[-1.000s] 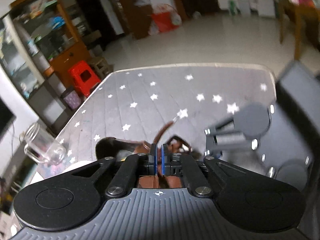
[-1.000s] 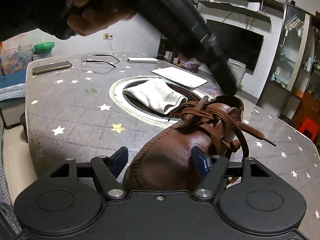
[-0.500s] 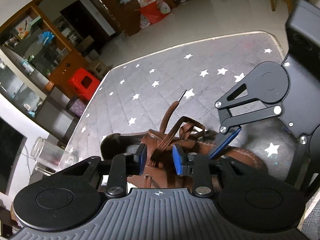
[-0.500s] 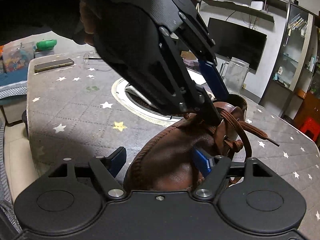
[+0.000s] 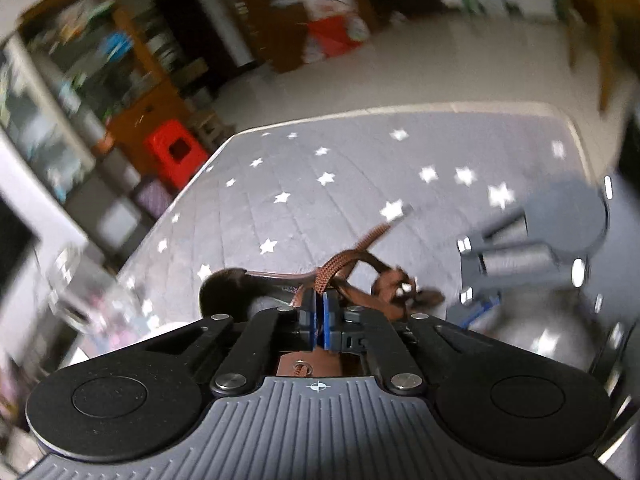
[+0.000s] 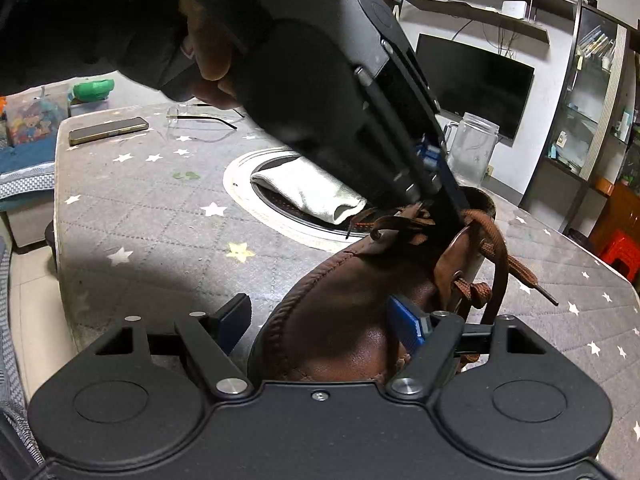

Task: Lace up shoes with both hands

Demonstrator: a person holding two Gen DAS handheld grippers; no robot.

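Shoe: brown leather lace-up shoe (image 6: 344, 316) sits on the grey quilted table cover w/ white stars (image 6: 136, 216), toe toward my right gripper, opening at the far end.
Lace: flat brown woven shoelace (image 5: 336, 272) runs up from the eyelets; free tip (image 6: 532, 280) lies on the cover to the shoe's right.
L gripper: my left gripper (image 5: 319, 320) is pinched down on that lace, blue pads (image 5: 328, 320) nearly touching w/ the lace between them, right above the shoe's tongue. Left view is motion-blurred.
R gripper: my right gripper (image 6: 324, 320) is spread wide, blue pads (image 6: 406, 322) either side of the toe; right pad looks to be against the leather, left pad apart from it. Holding nothing.
Hand: my hand (image 6: 208, 52) in a dark sleeve grips the left tool from above.
Behind shoe: white cloth (image 6: 308, 192) in a round recess of the table; clear glass jar (image 6: 476, 148) near the far edge.
Far left of table: dark phone (image 6: 108, 130), pair of glasses (image 6: 204, 118).
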